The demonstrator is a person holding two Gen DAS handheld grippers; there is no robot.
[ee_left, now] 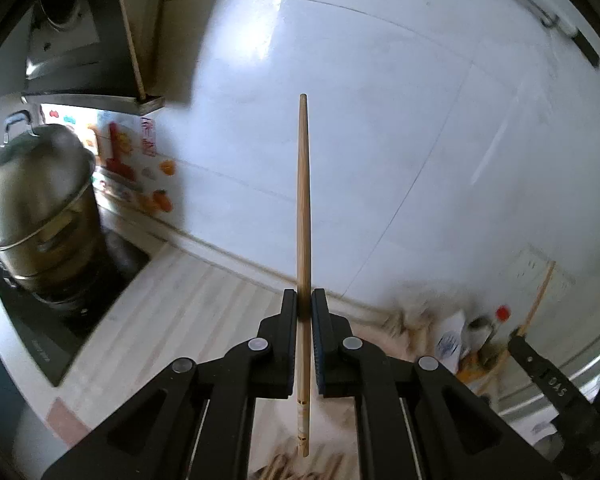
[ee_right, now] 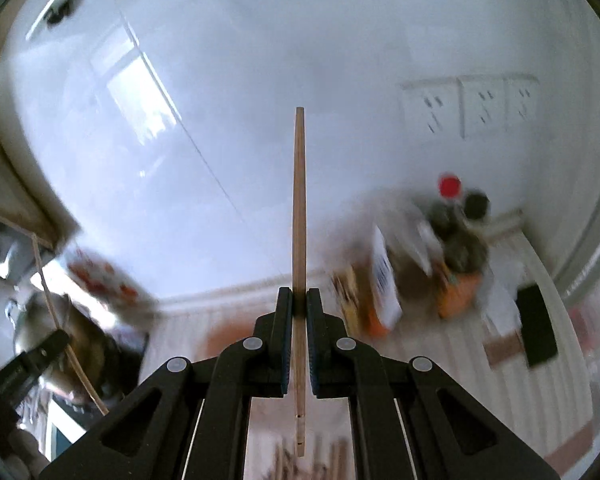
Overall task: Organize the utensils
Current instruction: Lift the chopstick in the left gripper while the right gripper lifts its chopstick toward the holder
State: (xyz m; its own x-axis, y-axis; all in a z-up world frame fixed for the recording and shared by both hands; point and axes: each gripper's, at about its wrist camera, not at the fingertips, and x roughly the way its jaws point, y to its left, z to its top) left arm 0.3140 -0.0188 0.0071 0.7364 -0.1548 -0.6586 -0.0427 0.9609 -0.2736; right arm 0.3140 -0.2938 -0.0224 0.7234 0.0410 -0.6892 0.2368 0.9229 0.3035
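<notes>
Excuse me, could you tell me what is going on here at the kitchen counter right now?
A person is sorting utensils with a handheld gripper in each hand. The left gripper is shut on a wooden chopstick, and the right gripper is shut on a second chopstick. Both chopsticks point toward the white tiled wall, above the counter. A steel pot sits on the stove at the left.

A big steel pot [ee_left: 40, 208] sat on the black stove [ee_left: 60, 320], range hood [ee_left: 72, 40] above, wall sockets [ee_right: 480, 106] off right.
</notes>
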